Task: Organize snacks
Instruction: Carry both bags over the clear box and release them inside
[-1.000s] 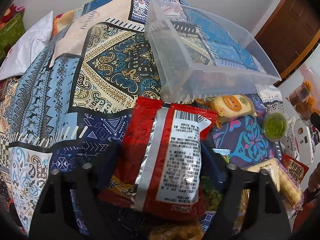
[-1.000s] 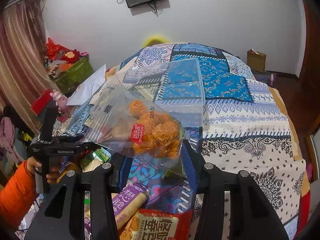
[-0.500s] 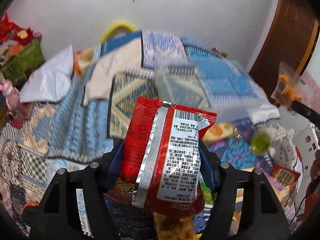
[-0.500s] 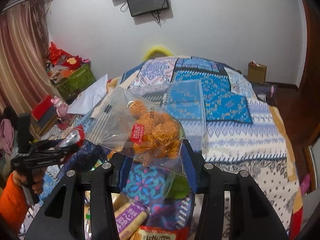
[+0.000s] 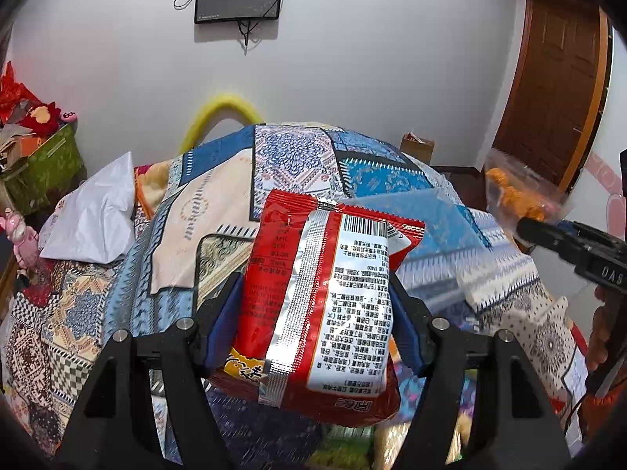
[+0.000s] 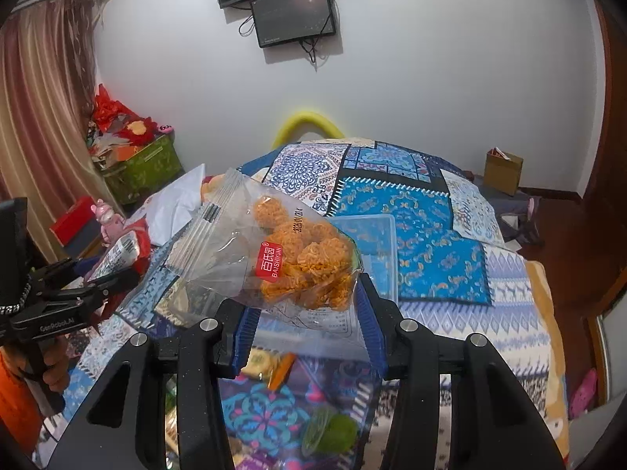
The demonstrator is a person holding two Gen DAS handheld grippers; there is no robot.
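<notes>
I am clamping a red snack packet [image 5: 321, 305] between the 2 blue pads of my left gripper [image 5: 313, 325], its barcode side facing the camera, lifted above the patterned bedspread [image 5: 117, 274]. My right gripper [image 6: 303, 313] is pinching a clear bag of orange snack balls [image 6: 298, 262] by its lower end, the bag leaning up and to the left. Beyond it a clear plastic bin [image 6: 376, 246] is sitting on the bed. More snacks, including a green round one [image 6: 333, 434], are lying on the cover beneath my right fingers.
</notes>
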